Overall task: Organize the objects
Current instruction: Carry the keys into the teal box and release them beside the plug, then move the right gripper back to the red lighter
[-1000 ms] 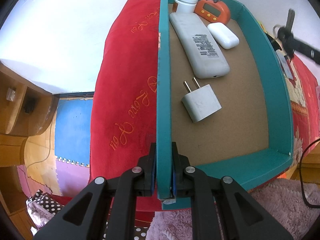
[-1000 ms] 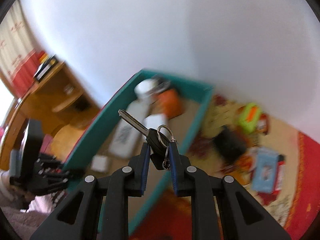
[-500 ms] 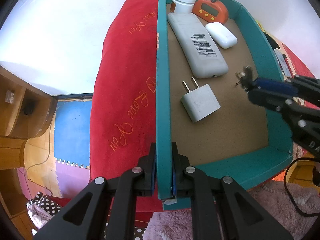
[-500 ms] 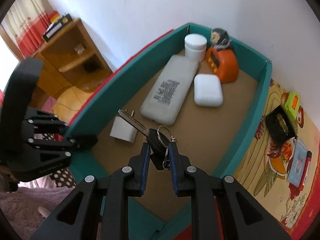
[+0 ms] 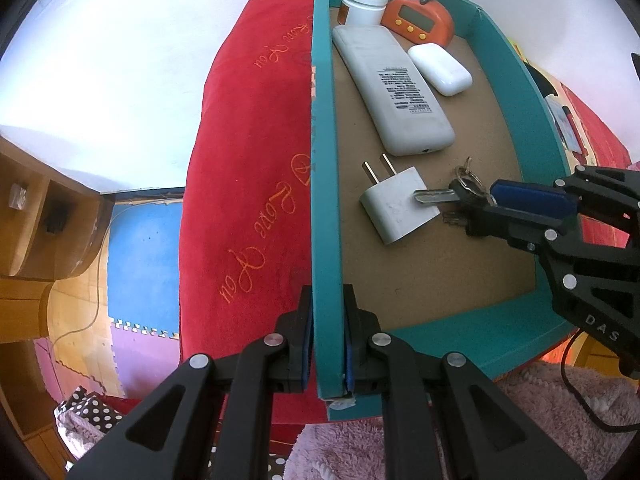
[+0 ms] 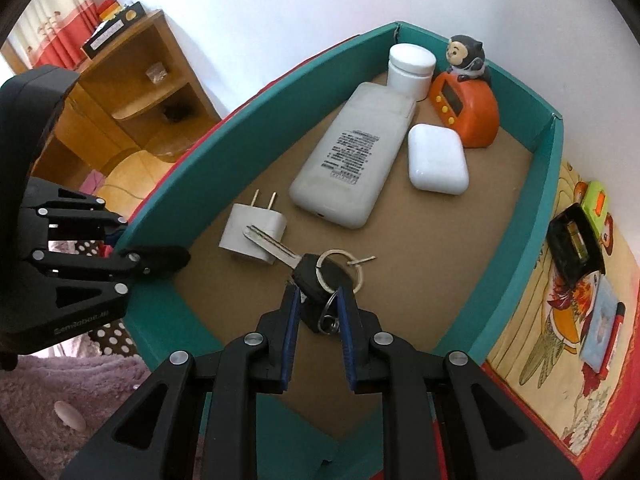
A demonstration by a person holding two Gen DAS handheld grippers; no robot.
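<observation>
You get bright, even daylight in both views, and the white wall [image 5: 120, 60] behind the teal tray [image 5: 322, 208] washes out almost to a blank glow. Inside the tray, shadows are soft and short: a faint one hugs the white remote [image 6: 348, 156], another lies under the plug adapter [image 5: 394, 210]. Focus is crisp across the tray floor, with no motion blur. The fisheye bends the tray's straight walls into curves, more strongly toward the frame edges, and beyond them your corners fall into a black circular vignette. The curtains [image 6: 52, 36] far left of the tray glow, slightly overexposed.
</observation>
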